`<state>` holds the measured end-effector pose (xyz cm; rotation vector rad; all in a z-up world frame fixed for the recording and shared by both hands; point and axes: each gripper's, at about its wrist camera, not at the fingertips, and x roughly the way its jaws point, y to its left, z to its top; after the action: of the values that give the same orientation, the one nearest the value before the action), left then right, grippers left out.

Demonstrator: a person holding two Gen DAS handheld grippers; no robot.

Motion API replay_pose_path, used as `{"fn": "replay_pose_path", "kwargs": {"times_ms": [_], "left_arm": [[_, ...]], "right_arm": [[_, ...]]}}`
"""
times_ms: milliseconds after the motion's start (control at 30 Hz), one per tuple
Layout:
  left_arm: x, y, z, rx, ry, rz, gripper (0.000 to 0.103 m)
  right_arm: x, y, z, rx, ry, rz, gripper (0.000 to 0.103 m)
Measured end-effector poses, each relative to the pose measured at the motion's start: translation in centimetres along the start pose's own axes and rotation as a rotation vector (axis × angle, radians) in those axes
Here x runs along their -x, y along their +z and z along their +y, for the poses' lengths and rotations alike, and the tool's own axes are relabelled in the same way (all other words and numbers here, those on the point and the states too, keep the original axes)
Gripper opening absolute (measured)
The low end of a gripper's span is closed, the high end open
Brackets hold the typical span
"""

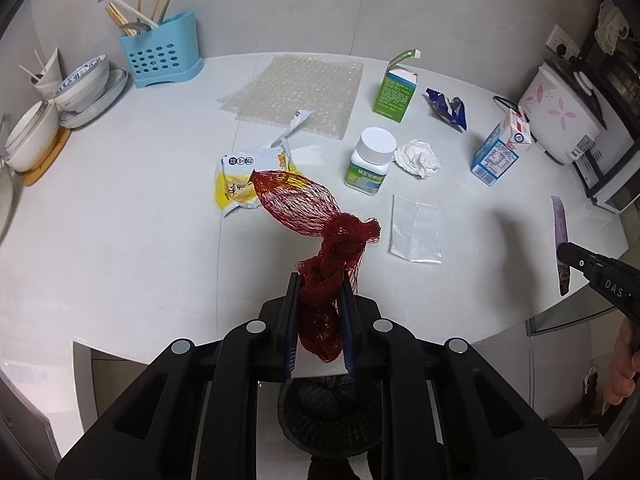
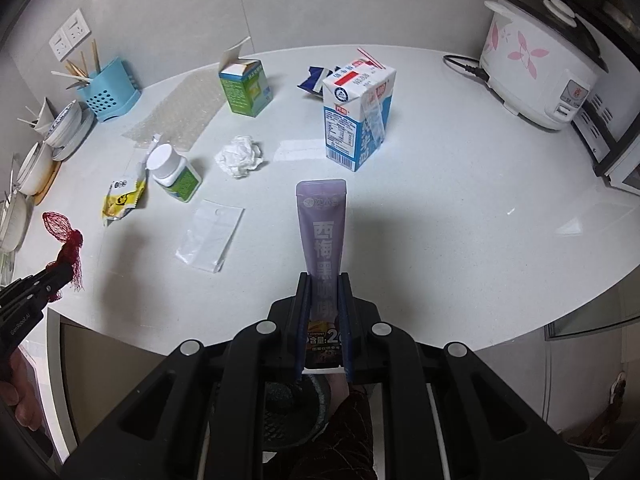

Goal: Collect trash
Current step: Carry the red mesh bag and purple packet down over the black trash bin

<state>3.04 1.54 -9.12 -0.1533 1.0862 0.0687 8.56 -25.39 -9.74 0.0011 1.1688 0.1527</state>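
left gripper (image 1: 320,312) clamped on red mesh bag (image 1: 316,216): limp, snaggy, hold knot | right gripper (image 2: 324,320) clamped on purple sachet (image 2: 322,232): light, slick, floppy

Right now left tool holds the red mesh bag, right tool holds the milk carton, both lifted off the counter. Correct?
One error: the right tool is shut on a purple sachet, as the right wrist view shows. The milk carton stands untouched on the counter. The left tool does hold the red mesh bag, lifted.

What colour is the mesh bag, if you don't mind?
The mesh bag is red, clearest in the left wrist view.
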Motion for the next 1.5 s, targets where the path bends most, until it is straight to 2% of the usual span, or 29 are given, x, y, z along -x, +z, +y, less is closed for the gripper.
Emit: {"fn": "replay_pose_path", "kwargs": {"times_ms": [700, 1500], "left_arm": [[5.1, -5.9, -0.7, -0.028, -0.043, -0.055, 0.017], [5.3, -14.1, -0.5, -0.051, -0.063, -0.007, 0.017]], "right_arm": [[5.6, -5.4, 3.8, 0.049, 0.032, -0.102, 0.013], [6.2, -13.1, 6.4, 0.09, 0.075, -0.084, 0.013]]}}
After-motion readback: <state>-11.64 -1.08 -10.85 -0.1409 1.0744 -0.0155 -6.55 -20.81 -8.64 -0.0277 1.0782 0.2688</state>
